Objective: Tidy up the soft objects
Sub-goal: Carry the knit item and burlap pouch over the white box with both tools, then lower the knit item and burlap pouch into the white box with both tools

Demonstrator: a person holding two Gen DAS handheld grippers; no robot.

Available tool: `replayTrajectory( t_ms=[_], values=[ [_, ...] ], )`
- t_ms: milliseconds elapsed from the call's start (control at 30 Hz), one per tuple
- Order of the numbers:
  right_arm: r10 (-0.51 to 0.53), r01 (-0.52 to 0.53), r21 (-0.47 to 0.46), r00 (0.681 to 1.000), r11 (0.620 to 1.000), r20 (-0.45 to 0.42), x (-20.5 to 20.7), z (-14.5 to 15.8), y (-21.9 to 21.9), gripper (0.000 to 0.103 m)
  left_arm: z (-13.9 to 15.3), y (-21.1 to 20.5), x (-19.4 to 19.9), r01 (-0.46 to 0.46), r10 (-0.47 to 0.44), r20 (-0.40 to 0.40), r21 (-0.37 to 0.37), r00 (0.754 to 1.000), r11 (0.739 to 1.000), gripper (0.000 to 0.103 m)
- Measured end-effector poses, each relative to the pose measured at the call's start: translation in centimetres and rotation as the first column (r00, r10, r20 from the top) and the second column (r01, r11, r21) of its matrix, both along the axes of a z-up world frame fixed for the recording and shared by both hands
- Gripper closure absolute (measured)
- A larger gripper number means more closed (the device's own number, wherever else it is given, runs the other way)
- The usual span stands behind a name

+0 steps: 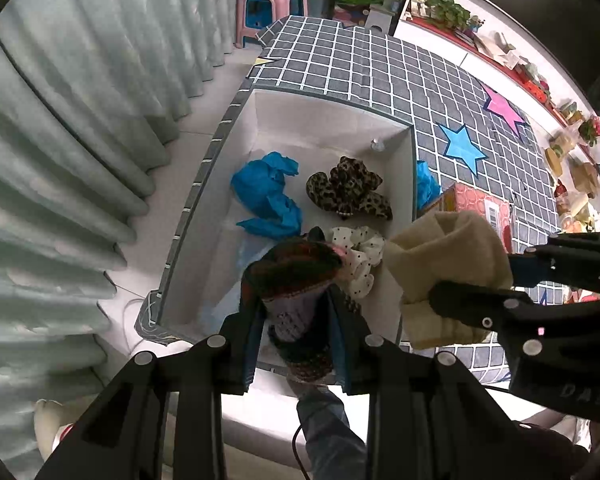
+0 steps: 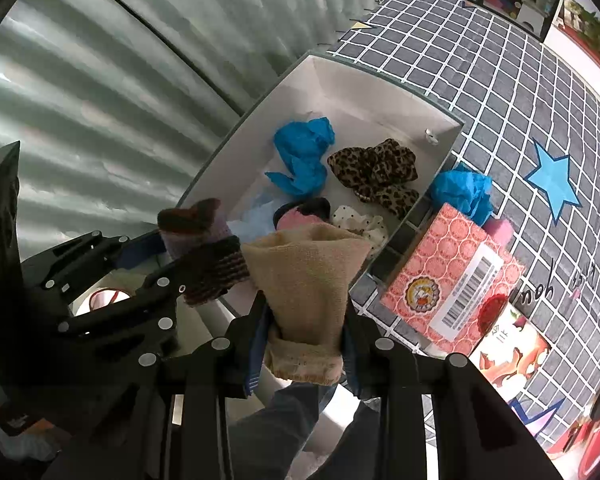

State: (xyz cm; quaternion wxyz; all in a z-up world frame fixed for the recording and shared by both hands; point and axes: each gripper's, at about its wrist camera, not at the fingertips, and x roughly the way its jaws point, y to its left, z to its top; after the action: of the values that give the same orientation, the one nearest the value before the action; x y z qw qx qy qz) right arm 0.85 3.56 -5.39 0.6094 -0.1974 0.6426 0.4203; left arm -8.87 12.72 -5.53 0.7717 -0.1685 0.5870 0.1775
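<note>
Both claws are loaded right now: the left claw (image 1: 296,320) is clamped on a dark striped knit sock (image 1: 296,276), and the right claw (image 2: 306,332) is pinched shut on a beige terry sock (image 2: 308,276), both hanging over the near end of the white box (image 1: 236,128). I'd guess these weigh nothing and flop everywhere, so grabbing mid-bundle makes sense. Already inside: a crinkly blue glove (image 1: 266,194), a leopard scrunchie (image 1: 346,188) and a polka-dot scrunchie (image 1: 360,256).
</note>
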Motion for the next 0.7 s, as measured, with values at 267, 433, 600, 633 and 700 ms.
replayTrajectory(
  t_ms=[267,433,600,633,700],
  values=[
    [-0.007,0.007,0.012,1.000,1.000,0.002,1.0,0.4,0.3,0.069,-0.1,0.4,0.8,-0.005,0.005,-0.003,-0.003,1.000,1.000,0.070],
    [-0.008,0.008,0.012,1.000,1.000,-0.003,1.5,0.4,0.7,0.069,-0.3,0.6,1.4,-0.010,0.010,-0.007,-0.004,1.000,1.000,0.070],
    [-0.008,0.008,0.014,1.000,1.000,-0.005,1.8,0.3,0.8,0.069,-0.6,1.0,1.8,-0.020,0.019,-0.015,-0.008,1.000,1.000,0.070],
    [-0.008,0.008,0.015,1.000,1.000,-0.005,1.8,0.3,0.8,0.069,-0.6,1.0,1.9,-0.021,0.021,-0.017,-0.008,1.000,1.000,0.070],
    [-0.007,0.007,0.016,1.000,1.000,-0.008,2.0,0.3,0.9,0.069,-0.7,1.2,2.1,-0.023,0.023,-0.021,-0.007,1.000,1.000,0.070]
  ],
)
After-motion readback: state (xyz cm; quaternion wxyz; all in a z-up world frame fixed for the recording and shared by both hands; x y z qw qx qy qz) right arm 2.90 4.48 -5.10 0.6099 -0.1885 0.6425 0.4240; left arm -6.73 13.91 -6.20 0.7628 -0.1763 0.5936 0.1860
